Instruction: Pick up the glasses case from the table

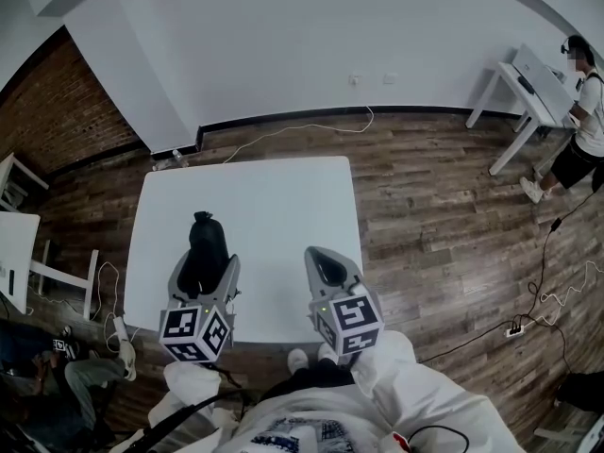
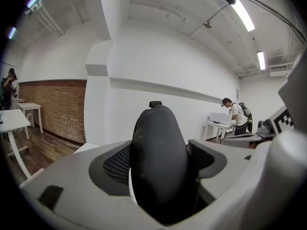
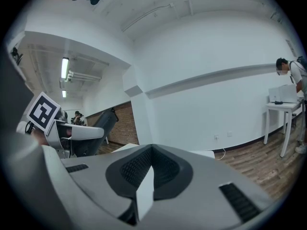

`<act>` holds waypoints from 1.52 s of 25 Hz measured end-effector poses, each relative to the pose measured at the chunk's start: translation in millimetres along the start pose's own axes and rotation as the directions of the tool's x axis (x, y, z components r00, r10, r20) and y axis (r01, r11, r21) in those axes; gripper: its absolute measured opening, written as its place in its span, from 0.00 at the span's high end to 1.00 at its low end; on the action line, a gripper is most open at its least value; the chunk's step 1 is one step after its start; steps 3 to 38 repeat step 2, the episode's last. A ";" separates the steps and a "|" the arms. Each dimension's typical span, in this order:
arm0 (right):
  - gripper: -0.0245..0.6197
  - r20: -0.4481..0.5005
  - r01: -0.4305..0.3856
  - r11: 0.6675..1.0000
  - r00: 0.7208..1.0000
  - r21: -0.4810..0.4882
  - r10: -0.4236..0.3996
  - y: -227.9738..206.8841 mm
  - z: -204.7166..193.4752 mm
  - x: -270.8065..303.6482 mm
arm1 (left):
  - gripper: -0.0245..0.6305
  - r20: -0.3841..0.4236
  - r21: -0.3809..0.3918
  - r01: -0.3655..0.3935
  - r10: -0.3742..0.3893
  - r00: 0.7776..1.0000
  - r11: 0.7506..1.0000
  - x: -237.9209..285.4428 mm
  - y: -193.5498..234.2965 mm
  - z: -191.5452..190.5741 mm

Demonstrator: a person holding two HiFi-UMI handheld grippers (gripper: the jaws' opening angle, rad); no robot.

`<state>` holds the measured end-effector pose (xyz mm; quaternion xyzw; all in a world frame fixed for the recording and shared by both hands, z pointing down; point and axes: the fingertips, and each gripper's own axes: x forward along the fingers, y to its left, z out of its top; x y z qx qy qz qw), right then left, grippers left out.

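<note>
The black glasses case (image 1: 203, 236) is clamped between the jaws of my left gripper (image 1: 206, 262), over the near left part of the white table (image 1: 283, 196). In the left gripper view the case (image 2: 158, 162) fills the gap between the pads of the left gripper (image 2: 159, 153), its far end sticking up past them. My right gripper (image 1: 327, 260) hovers over the table's near right part with its jaws together and nothing in them. In the right gripper view its pads meet at the right gripper's (image 3: 151, 163) tip, and the case (image 3: 103, 123) shows at the left.
A person (image 1: 587, 102) stands at a white desk (image 1: 530, 75) at the far right. Cables (image 1: 543, 281) trail over the wooden floor. White furniture (image 1: 17, 253) stands at the left, and small bottles (image 1: 170, 161) lie by the table's far left corner.
</note>
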<state>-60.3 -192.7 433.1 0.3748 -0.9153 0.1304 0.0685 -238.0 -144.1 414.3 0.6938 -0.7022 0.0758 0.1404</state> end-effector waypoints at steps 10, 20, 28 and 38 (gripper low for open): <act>0.96 -0.002 -0.002 1.000 1.000 -0.002 0.002 3.4 -0.7 0.3 | 0.38 -0.004 -0.003 0.004 -0.004 1.000 1.000 -1.0 1.8 -0.9; 0.96 -0.002 -0.002 1.000 1.000 -0.002 0.002 3.4 -0.7 0.3 | 0.38 -0.004 -0.003 0.004 -0.004 1.000 1.000 -1.0 1.8 -0.9; 0.96 -0.002 -0.002 1.000 1.000 -0.002 0.002 3.4 -0.7 0.3 | 0.38 -0.004 -0.003 0.004 -0.004 1.000 1.000 -1.0 1.8 -0.9; 0.96 -0.002 -0.002 1.000 1.000 -0.002 0.002 3.4 -0.7 0.3 | 0.38 -0.004 -0.003 0.004 -0.004 1.000 1.000 -1.0 1.8 -0.9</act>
